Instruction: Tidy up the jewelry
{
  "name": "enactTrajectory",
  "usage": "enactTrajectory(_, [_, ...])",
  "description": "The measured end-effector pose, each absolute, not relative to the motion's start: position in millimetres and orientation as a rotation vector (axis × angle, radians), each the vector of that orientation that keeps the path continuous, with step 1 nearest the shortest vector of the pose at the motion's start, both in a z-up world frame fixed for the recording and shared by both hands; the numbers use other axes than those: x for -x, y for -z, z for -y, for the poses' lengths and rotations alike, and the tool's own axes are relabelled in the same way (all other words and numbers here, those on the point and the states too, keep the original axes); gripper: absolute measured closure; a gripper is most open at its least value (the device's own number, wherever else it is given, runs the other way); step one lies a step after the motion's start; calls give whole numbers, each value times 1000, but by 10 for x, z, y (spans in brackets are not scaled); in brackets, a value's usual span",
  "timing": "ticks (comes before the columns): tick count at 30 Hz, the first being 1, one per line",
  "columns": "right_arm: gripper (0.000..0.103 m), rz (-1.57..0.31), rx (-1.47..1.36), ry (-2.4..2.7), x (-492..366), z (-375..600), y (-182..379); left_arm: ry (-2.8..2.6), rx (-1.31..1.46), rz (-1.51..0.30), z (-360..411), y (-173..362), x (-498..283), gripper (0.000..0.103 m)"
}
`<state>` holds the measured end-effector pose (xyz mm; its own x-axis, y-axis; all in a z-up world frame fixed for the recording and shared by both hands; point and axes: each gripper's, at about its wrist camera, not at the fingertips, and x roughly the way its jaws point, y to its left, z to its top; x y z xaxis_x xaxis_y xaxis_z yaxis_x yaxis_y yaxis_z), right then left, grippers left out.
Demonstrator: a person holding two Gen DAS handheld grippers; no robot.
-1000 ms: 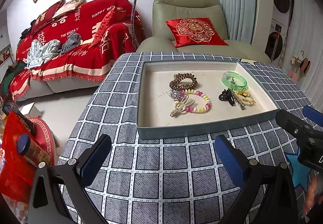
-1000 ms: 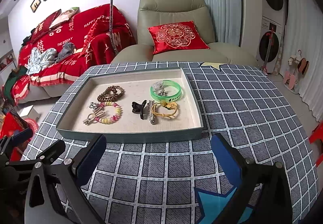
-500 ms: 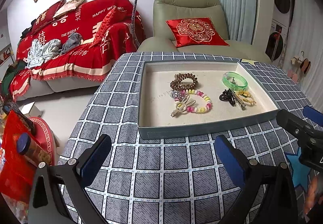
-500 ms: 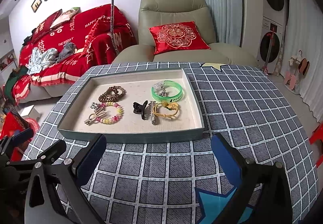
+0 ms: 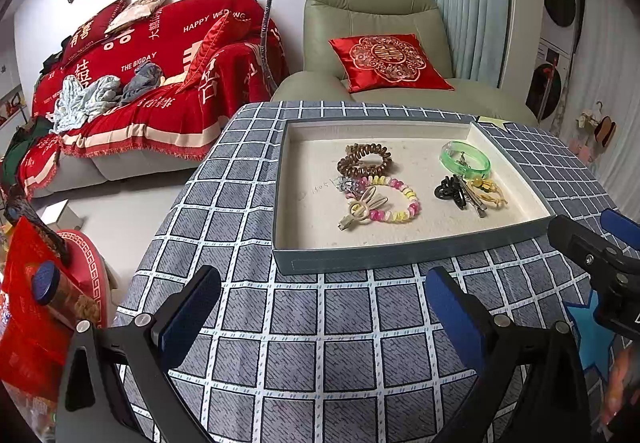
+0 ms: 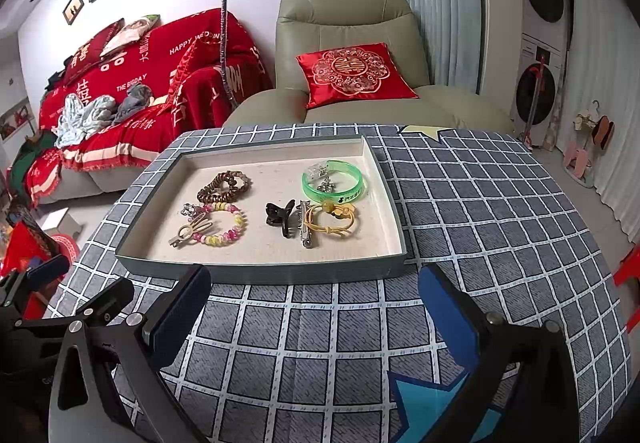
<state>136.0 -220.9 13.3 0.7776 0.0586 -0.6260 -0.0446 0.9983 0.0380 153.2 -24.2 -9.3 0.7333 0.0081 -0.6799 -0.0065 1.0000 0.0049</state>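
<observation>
Shallow grey tray [image 6: 280,275] w/ cream lining sits on a checked tablecloth [image 6: 480,203]; its long axis runs left–right across both wrist views, near wall just ahead of the tongs. Left gripper [image 5: 320,307] and right gripper [image 6: 314,303]: jaws spread wide, nothing between them, both over bare cloth short of the tray.

Contents, right wrist view:
- Brown spiral hair tie [image 6: 224,187], back left, lying flat.
- Pink/yellow bead bracelet [image 6: 224,225], front left, w/ a beige rabbit-ear clip [image 6: 192,229] laid across its left side; clip's long axis is diagonal, ears toward the tray's back right, clasp end toward the front left.
- Green bangle [image 6: 334,187], back right, flat; small metal charm inside the ring.
- Black claw clip [image 6: 280,217], centre, touching a silver barrette [image 6: 306,225] whose long axis runs front–back.
- Yellow cord hair tie [image 6: 332,221] just right of the barrette, overlapping it.

Beyond the table: green armchair [image 6: 344,23] w/ red cushion [image 6: 354,75], sofa under a red throw [image 5: 152,75].
</observation>
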Motion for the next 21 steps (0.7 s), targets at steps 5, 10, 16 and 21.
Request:
enactTrajectory(5, [0, -677, -21, -56, -1360, 2210, -131, -9, -3, -748, 242, 93, -1532, 0])
enactTrajectory(10, [0, -675, -20, -58, -1358, 2201, -150, -9, -2, -748, 241, 90, -1534, 0])
enactTrajectory(16, [0, -672, -19, -62, -1359, 2192, -168, -8, -3, -748, 240, 87, -1533, 0])
enactTrajectory(21, [0, -671, -19, -62, -1357, 2189, -169, -9, -3, -745, 239, 82, -1531, 0])
